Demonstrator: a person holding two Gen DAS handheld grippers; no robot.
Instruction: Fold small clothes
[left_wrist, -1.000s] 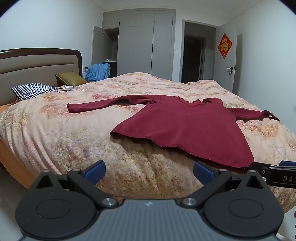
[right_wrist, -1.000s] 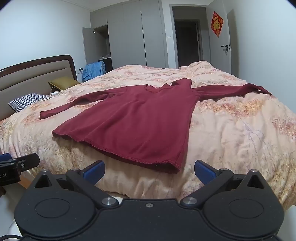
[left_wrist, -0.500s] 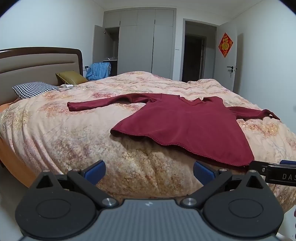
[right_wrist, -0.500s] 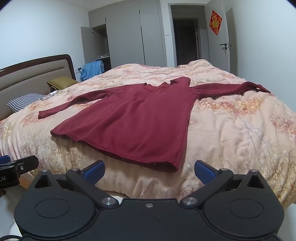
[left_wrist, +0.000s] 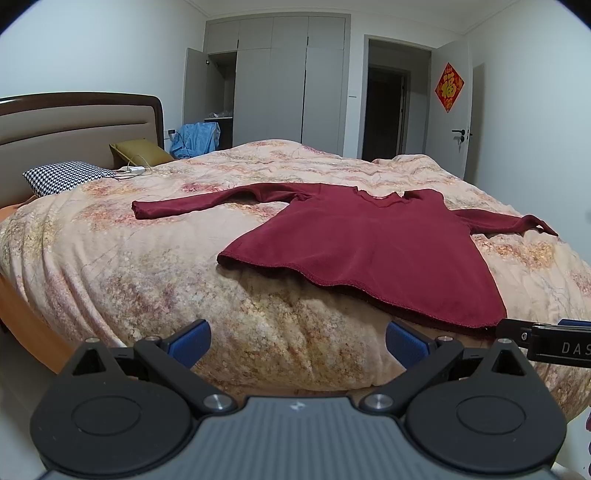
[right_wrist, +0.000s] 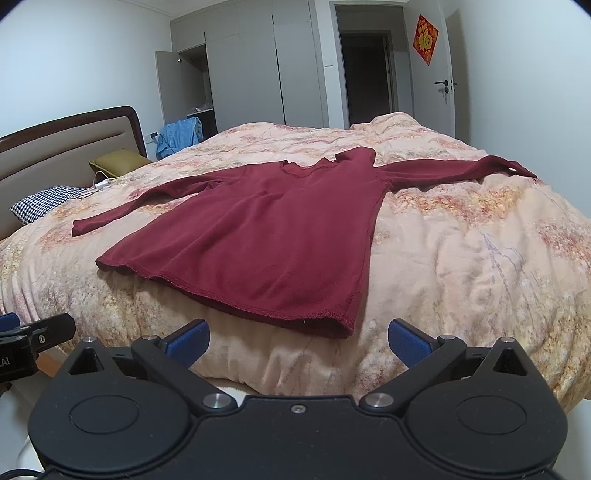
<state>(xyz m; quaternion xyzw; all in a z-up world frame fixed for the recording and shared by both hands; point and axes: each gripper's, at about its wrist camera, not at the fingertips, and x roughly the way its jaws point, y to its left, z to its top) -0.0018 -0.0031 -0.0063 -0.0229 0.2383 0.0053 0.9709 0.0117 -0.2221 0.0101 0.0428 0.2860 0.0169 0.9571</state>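
Two claws (left_wrist: 297, 343) (right_wrist: 297, 341) released | maroon top (left_wrist: 373, 247) flat on floral quilt (left_wrist: 129, 266) | wardrobe (left_wrist: 273, 81) behind

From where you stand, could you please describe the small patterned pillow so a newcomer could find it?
Start at the bed's padded headboard. Just below it lies the houndstooth pillow, beside an olive cushion. Its black-and-white check is unique; everything nearby is plain or floral.

Evenly lit from overhead, soft and slightly cool. Faint shadow under the near hem of the dark red long-sleeved knit top (left_wrist: 373, 251). Dark far doorway (right_wrist: 364, 77). Sharp throughout; strong fisheye bending and black vignetted corners.
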